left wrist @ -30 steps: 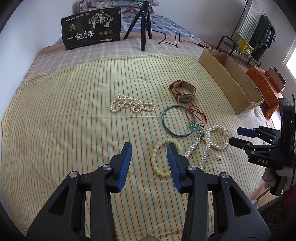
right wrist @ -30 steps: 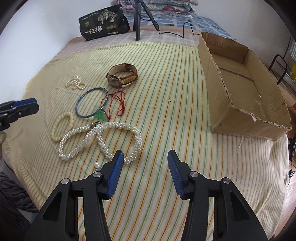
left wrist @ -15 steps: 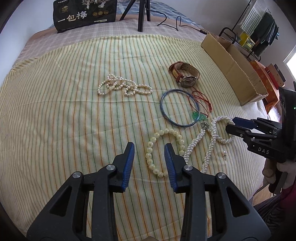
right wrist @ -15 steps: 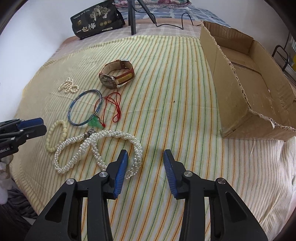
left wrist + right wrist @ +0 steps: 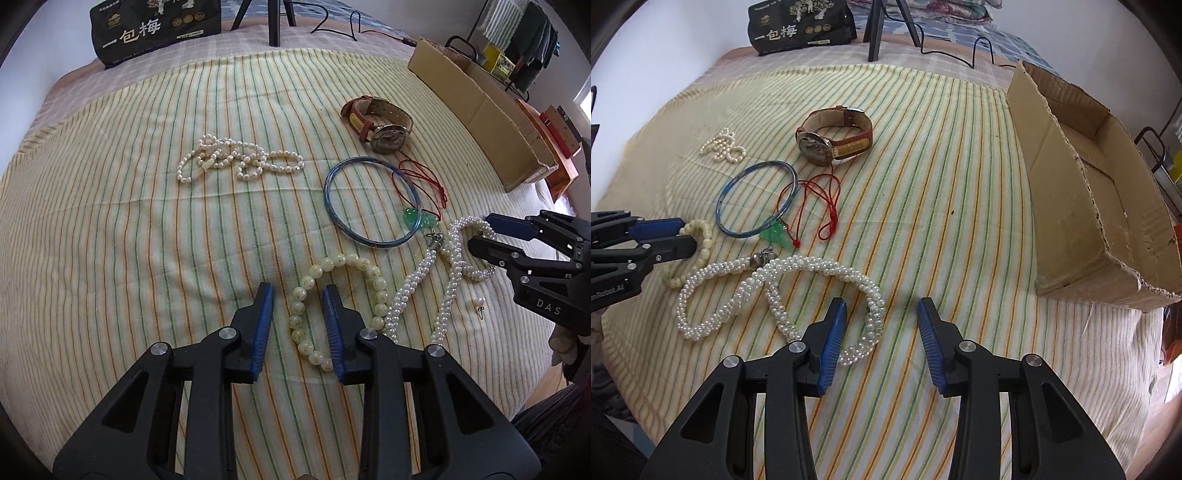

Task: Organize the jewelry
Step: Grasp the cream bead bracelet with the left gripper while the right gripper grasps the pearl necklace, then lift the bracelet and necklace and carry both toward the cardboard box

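On the striped bedspread, a cream bead bracelet [image 5: 301, 284] [image 5: 705, 236] runs between the jaws of my left gripper [image 5: 297, 295] [image 5: 687, 232]. The jaws are closing, with a gap still showing beside the beads. The end loop of a braided pearl necklace [image 5: 812, 264] [image 5: 454, 258] lies between the pads of my right gripper [image 5: 882, 310] [image 5: 480, 230], which is open and not touching it. Farther off lie a blue bangle [image 5: 328, 206], a green pendant on red cord [image 5: 413, 216], a brown watch [image 5: 834, 140] and a thin pearl strand [image 5: 236, 158].
An open cardboard box [image 5: 1082, 206] stands at the right edge of the bed. A loose pearl earring [image 5: 479, 302] lies near the necklace. A black bag [image 5: 155, 29] and a tripod [image 5: 275, 22] stand at the back.
Both grippers have sunk toward the bedspread. The left jaws narrowed around the bead bracelet. The right jaws narrowed a little and came over the pearl necklace's loop.
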Demonstrator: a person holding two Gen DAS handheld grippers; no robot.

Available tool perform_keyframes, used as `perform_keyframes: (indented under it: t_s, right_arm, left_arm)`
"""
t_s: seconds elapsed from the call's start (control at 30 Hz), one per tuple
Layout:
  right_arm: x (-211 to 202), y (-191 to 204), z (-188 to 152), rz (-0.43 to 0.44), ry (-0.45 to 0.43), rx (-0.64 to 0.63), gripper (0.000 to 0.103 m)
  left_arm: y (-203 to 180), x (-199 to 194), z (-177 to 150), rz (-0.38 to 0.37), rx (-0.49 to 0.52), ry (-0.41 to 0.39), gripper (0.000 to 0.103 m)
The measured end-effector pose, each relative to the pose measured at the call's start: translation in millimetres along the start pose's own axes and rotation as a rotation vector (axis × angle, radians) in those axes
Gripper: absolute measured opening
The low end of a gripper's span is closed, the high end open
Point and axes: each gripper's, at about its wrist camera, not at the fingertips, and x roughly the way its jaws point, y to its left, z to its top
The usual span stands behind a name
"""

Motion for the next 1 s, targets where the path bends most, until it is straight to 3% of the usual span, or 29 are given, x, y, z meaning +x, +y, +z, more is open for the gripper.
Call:
perform_keyframes:
  t_s: [0.13,0.27,0.53,1.0]
  right_arm:
    - [-2,1,-2,0.009,-0.013,-0.004,0.027]
    - [-3,5,0,0.007,-0.023,-0.017,0.008]
    - [-15,9,2,0.049,-0.063,-0.004,0.007]
    - [-63,25,16,0.093,-0.228,-0.017,0.007]
  left_arm:
    - [-1,0,2,0.004,-0.004,-0.006,0.01]
    - [-7,-2,0,0.036,0.017,-0.02,0.009]
    - [-2,-15,-1,0.016,-0.009,-0.056,0.005]
    - [-6,-53,3,-0.006,-0.014,-0.162,0.005]
